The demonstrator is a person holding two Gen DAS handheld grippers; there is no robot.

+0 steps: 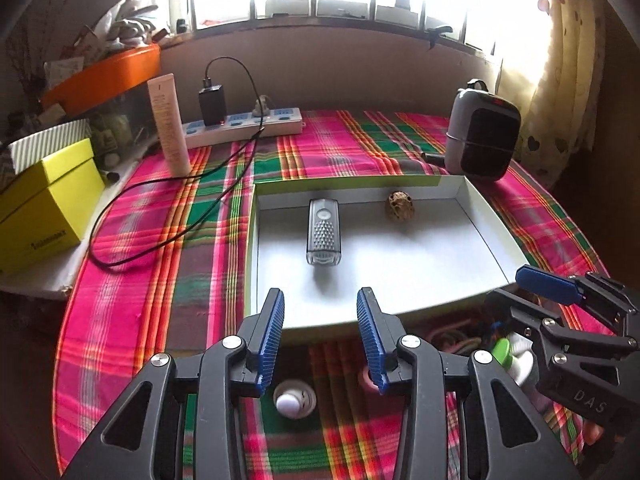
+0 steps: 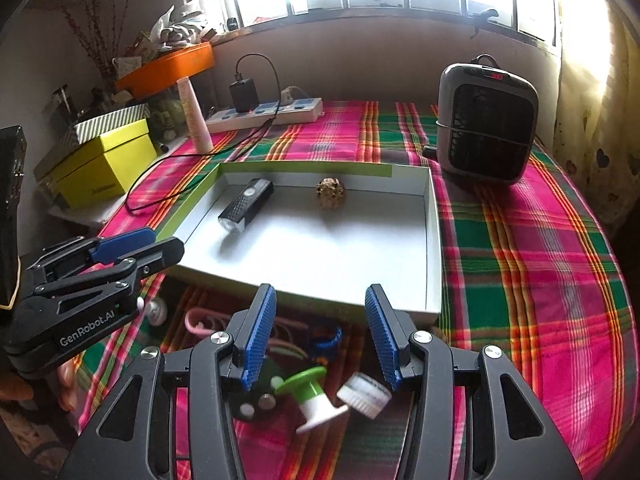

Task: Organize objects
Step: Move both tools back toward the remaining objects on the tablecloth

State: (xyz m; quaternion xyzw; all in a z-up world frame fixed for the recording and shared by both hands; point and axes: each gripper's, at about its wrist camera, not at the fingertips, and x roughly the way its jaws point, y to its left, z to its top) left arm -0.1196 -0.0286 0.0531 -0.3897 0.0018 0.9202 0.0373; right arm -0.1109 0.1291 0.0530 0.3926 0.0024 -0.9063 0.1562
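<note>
Grey heater (image 2: 486, 128), power strip (image 1: 244, 126), yellow box (image 1: 46, 204), plaid cloth (image 2: 540, 240)

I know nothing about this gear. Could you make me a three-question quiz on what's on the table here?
1. True or false: the white tray holds a bike light and a walnut.
2. Which stands at the back right of the table? A) heater B) kettle C) lamp
3. Fill in: the green-and-white spool lies on the plaid ______, outside the tray, below the right hand-held gripper.

Key: 1 true; 2 A; 3 tablecloth.
</note>
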